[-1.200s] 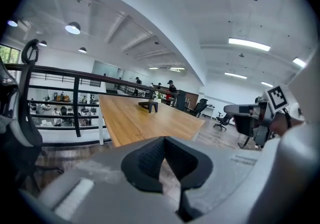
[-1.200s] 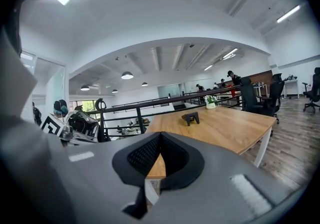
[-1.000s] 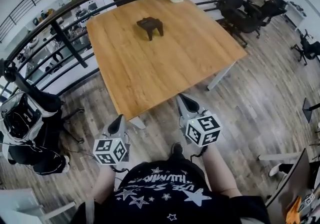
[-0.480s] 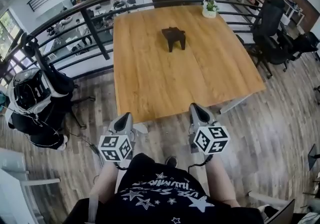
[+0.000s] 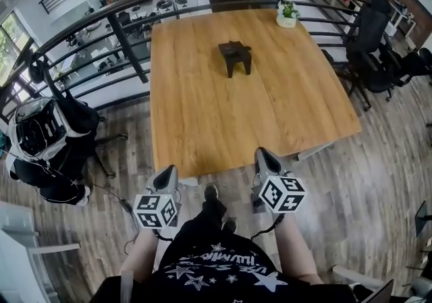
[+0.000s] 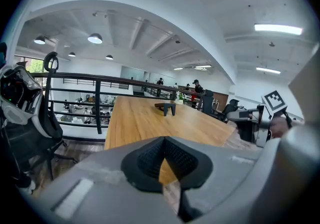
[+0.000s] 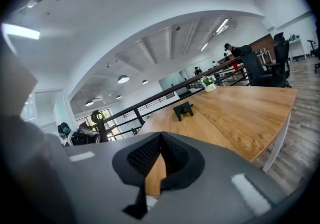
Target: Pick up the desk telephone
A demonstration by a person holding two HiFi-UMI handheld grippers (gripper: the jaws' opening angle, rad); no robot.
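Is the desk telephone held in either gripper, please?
No, the desk telephone stands on the table, far from the left gripper and right gripper.

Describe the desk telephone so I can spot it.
Find the big wooden table by the railing. On its far half, near the centre, sits the desk telephone: low and dark, unlike the white-potted plant at the far right corner.

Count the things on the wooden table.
2: the dark desk telephone past the middle of the table, and a small potted plant at its far right corner. None seem hidden.
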